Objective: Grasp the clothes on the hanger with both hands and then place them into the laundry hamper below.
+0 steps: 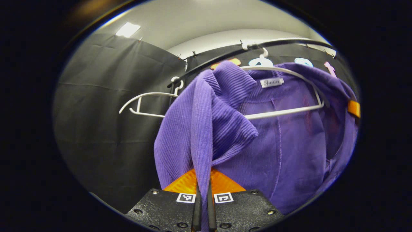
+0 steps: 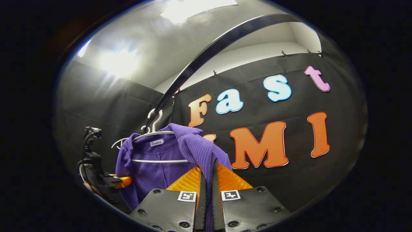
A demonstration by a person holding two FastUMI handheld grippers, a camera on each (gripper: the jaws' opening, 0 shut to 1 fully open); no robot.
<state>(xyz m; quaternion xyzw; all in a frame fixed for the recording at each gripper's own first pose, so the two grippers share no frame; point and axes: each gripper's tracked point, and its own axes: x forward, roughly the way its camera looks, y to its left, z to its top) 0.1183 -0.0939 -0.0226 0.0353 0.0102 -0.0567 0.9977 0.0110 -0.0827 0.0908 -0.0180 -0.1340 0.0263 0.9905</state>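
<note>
step: grab phase pretty much done imo, lift-off not started yet. Purple top [image 1: 283, 135] was hanging on the white hanger [image 1: 283, 111], which hung from the dark rail [image 1: 225, 56].

left hand-held gripper [image 1: 203, 206]: fingers pressed together w/ a ribbed fold of the top pinched between them, right by the shoulder/collar.

right hand-held gripper [image 2: 206, 206]: same deal, pinching the other shoulder's fabric, the fold ran straight down between its fingers.

where the top was: on the hanger, both shoulders bunched toward the grippers, body hanging below.

other hanger: a spare white hanger [image 1: 145, 103] sat just beside it on the rail, bare.

hamper: couldn't see it, supposedly below.

next move (my guess): both sides need to come up + off the hanger arms together, then go down to the hamper. Neckline could snag on the hanger, so ease it.
</note>
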